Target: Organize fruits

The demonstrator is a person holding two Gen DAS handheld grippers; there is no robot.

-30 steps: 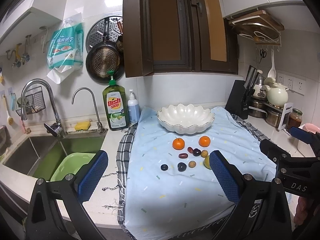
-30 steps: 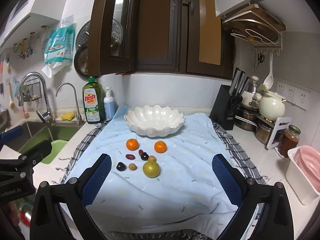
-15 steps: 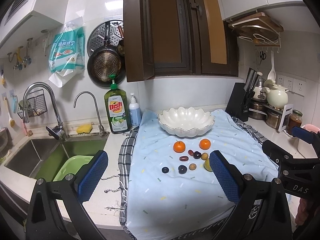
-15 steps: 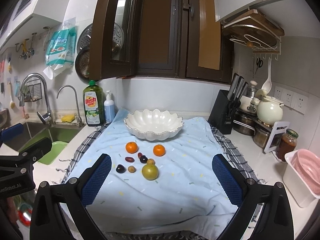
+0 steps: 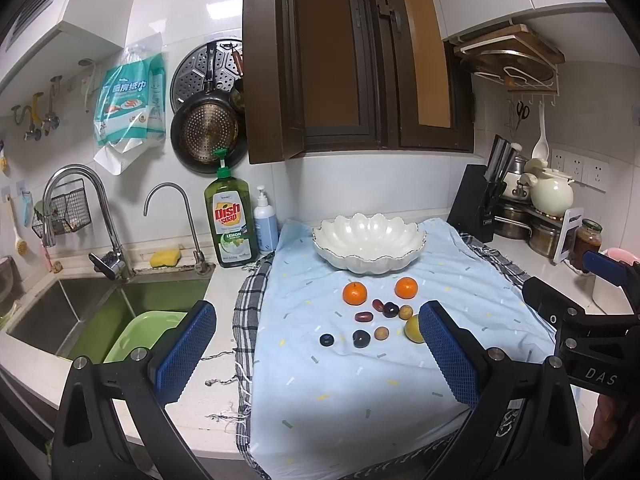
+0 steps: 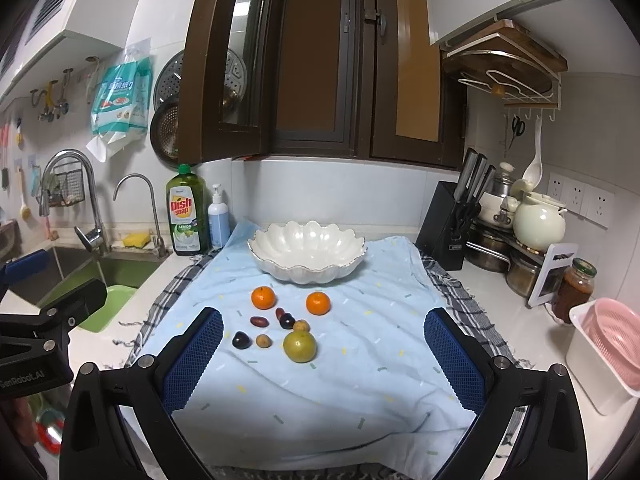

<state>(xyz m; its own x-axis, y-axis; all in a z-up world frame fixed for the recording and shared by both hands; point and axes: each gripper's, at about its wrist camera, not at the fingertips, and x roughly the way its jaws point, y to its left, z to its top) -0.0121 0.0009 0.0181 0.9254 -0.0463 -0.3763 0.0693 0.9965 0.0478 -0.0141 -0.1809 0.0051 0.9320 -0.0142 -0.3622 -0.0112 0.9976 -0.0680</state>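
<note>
Kitchen counter (image 6: 516, 332) of pale stone runs beneath dark wooden window frames, with a steel sink (image 5: 80, 308) at the left holding a green basin (image 5: 136, 334). On the counter lies a light blue cloth (image 6: 360, 380) over a checked cloth (image 5: 250, 304). Toward the back of the blue cloth stands a white scalloped bowl (image 6: 307, 251) with nothing visible inside it. In front of the bowl, on the cloth, lie the fruits: two small oranges (image 6: 263, 297) side by side but apart, and nearer the camera a loose cluster of small dark plums (image 6: 241, 340), a reddish oval fruit (image 6: 259, 321), two small tan round fruits (image 6: 263, 341), and one larger yellow-green citrus (image 6: 300, 345) at the right of the cluster. In the left wrist view one more dark round fruit (image 5: 327, 340) lies at the left edge of the group. Behind the cloth stand a green dish soap bottle (image 5: 231, 224) and a small pump bottle (image 5: 265, 226); a black knife block (image 6: 452, 232), a cream teapot (image 6: 538, 220) and a pink strainer (image 6: 616, 344) are at the right. Both grippers hover above the near edge of the cloth, clear of the fruit: the left gripper (image 5: 316, 354) has its blue-padded fingers spread wide and holds nothing, and the right gripper (image 6: 322, 358) likewise has its fingers spread wide and empty.
</note>
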